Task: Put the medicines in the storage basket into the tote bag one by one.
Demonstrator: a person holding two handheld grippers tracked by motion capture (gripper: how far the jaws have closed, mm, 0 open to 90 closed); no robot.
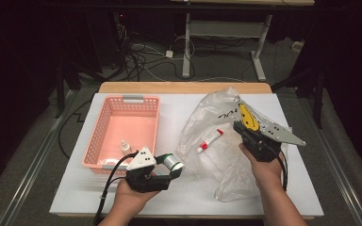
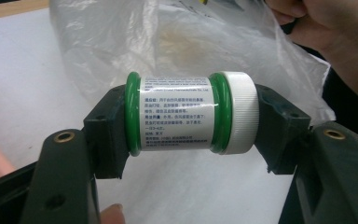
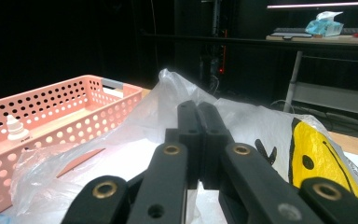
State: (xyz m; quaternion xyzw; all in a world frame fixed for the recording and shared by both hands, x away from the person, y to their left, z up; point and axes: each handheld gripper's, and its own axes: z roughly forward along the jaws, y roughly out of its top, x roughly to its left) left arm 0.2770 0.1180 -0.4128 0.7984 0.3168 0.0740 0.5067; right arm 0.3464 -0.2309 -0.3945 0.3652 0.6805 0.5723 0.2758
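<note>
The white table (image 1: 75,188) is carrying, from big to small, a crumpled clear plastic bag (image 1: 207,117) on its right half, a pink perforated basket (image 1: 136,117) on its left half, and small items among them. The person's right forearm is reaching up from the bottom edge, its hand wrapping the right gripper (image 3: 198,140), which is pointing away over the bag; its jaws are pressing flat together, and whether a fold of the bag's film is pinched between them I cannot tell. The left hand is sitting low near the table's front edge, turning the left gripper (image 1: 172,165) sideways toward the bag. Its jaws are standing partway apart, clamping a small white jar (image 2: 191,113) with green rings endwise, one pad on the base and one on the ribbed white cap, just beside the basket's front right corner. A red-and-white tube (image 1: 209,141) is lying in the bag, and a small dropper bottle (image 1: 125,147) is standing in the basket.
</note>
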